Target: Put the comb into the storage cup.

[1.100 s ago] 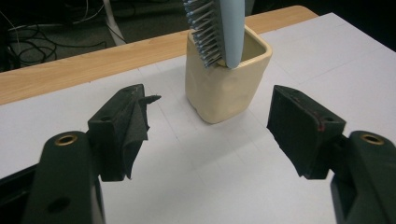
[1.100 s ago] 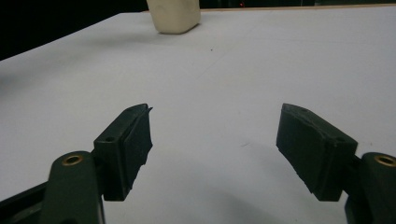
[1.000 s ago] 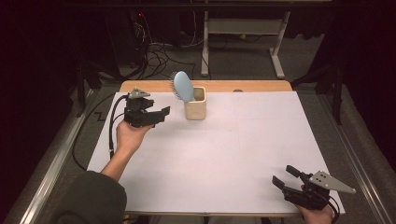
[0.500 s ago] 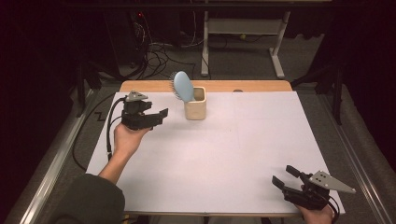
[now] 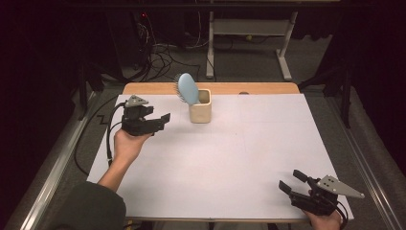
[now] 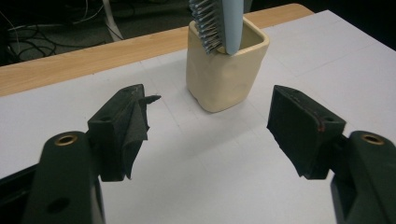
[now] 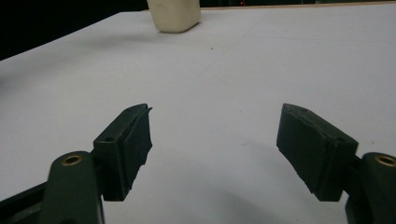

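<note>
While cropped close-up, hairbrush [image 6: 223, 23] leans in cup [image 5: 199, 106].

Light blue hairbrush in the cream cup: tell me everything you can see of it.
The light blue hairbrush has an oval, smooth plastic-looking head with grey bristles on its left face, as the high view shows it. It stands handle-down in the cream square cup near the table's far edge, tilted left, leaning on the rim. Its handle is hidden inside. No gripper touches it.
</note>
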`<state>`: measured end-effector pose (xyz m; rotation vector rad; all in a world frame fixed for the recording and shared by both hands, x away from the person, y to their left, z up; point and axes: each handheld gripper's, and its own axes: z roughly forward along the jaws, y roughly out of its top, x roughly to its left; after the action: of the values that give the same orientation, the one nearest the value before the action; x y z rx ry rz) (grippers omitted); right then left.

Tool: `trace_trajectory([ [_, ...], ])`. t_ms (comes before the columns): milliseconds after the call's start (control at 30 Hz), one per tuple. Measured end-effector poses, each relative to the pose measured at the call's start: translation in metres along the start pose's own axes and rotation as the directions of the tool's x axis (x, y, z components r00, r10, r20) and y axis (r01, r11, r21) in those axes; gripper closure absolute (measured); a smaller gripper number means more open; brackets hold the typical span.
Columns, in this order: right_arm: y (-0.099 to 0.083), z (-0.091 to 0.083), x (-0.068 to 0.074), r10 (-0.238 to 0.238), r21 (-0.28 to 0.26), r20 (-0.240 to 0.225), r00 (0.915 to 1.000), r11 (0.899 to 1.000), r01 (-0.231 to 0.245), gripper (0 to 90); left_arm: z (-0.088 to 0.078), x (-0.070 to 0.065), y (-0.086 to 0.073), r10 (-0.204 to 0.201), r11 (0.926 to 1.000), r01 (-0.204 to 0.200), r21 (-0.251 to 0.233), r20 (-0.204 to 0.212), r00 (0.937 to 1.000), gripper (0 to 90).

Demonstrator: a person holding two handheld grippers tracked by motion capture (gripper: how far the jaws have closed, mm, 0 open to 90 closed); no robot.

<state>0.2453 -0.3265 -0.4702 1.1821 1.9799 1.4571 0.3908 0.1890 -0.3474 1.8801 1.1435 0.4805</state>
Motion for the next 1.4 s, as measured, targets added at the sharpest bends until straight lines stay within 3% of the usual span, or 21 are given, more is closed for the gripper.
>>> trace_trajectory([
  [1400,0.000,-0.001,0.001,-0.001,-0.005,0.006,1.0000,1.000,0.001,27.1,-0.024,0.003,-0.019,-0.022,0.9997,0.022,-0.014,0.014,0.9997,29.4],
])
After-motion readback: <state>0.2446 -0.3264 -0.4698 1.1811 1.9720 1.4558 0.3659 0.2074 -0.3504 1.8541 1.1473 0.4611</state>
